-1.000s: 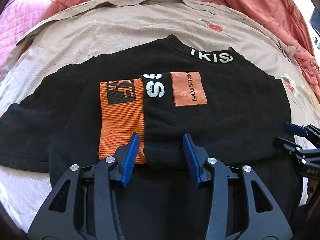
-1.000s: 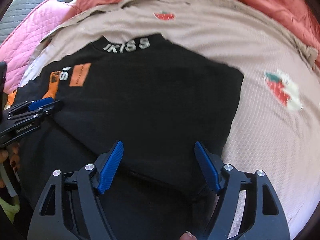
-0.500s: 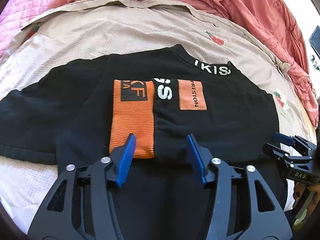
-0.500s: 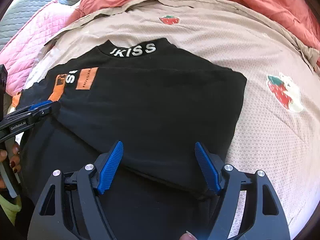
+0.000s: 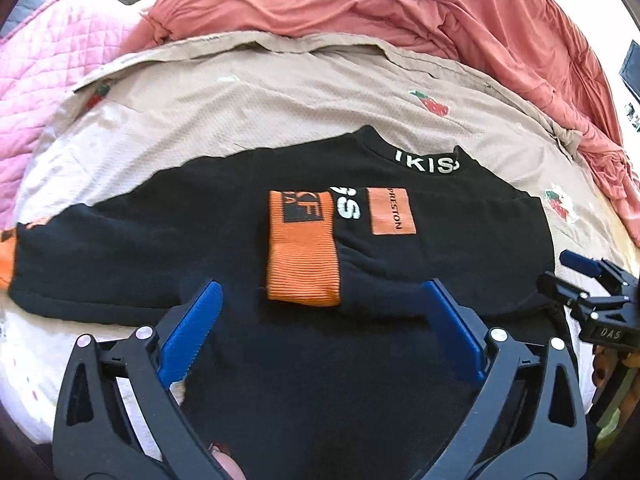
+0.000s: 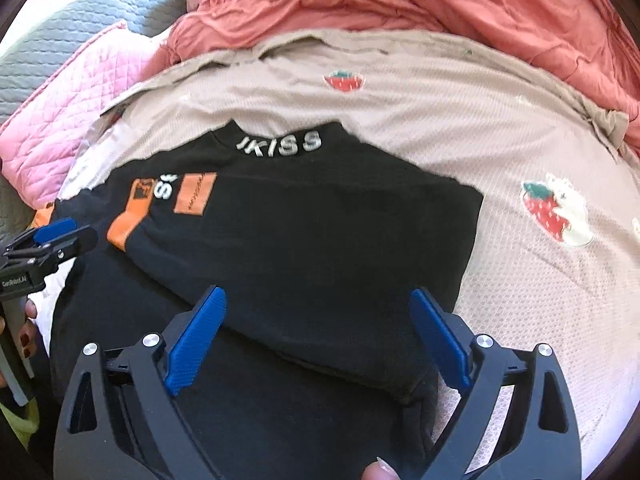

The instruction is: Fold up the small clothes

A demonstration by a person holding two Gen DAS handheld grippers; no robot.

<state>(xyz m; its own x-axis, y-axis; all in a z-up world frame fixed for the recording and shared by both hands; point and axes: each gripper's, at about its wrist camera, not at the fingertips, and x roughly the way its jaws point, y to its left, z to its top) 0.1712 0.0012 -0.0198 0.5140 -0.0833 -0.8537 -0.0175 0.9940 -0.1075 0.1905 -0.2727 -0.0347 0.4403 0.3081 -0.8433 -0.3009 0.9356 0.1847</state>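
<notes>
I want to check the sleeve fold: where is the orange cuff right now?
In the left wrist view the orange cuff lies mid-frame on the black sweatshirt, beside the orange PRESTON patch, beyond the open left gripper.

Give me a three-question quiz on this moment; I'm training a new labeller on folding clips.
1. True or false: the left gripper is clamped on the orange cuff.
2. What letters show on the collar of the black sweatshirt?
3. The sweatshirt lies on: A) bare wood B) a beige strawberry-print blanket C) a tiled floor.

Key: 1 false, its jaws have just opened and hold nothing; 2 IKISS; 3 B.
</notes>
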